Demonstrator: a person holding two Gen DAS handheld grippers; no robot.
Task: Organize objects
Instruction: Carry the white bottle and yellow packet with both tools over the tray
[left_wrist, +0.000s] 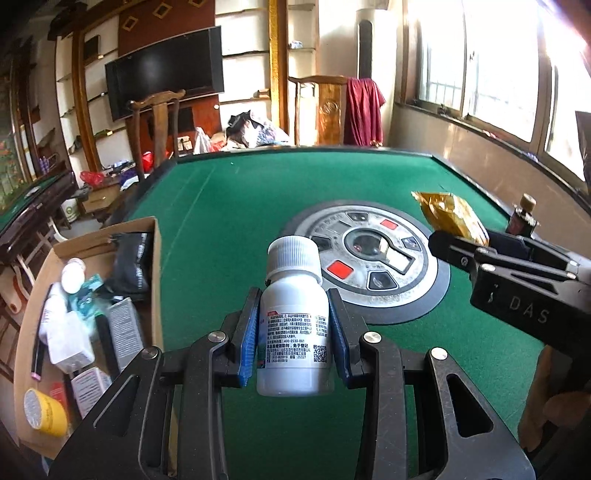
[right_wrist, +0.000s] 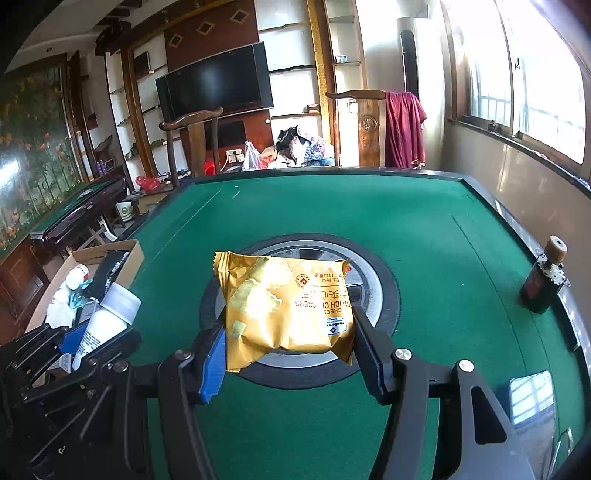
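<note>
My left gripper (left_wrist: 293, 328) is shut on a white plastic bottle (left_wrist: 293, 332) with a ribbed white cap, held upright above the green table (left_wrist: 229, 206). It also shows in the right wrist view (right_wrist: 107, 317) at the lower left. My right gripper (right_wrist: 288, 332) is shut on a yellow packet of cheese crackers (right_wrist: 284, 306), held above the table's round centre hub (right_wrist: 376, 295). The packet also shows in the left wrist view (left_wrist: 452, 218) at the right. A cardboard box (left_wrist: 155, 258) at the table's left edge holds several items.
In the box lie a yellow tape roll (left_wrist: 46, 411), a black pouch (left_wrist: 131, 262), white bottles and small cartons. A small dark bottle with a cork top (right_wrist: 545, 280) stands near the table's right edge. Wooden chairs (left_wrist: 159, 122) stand behind the far edge.
</note>
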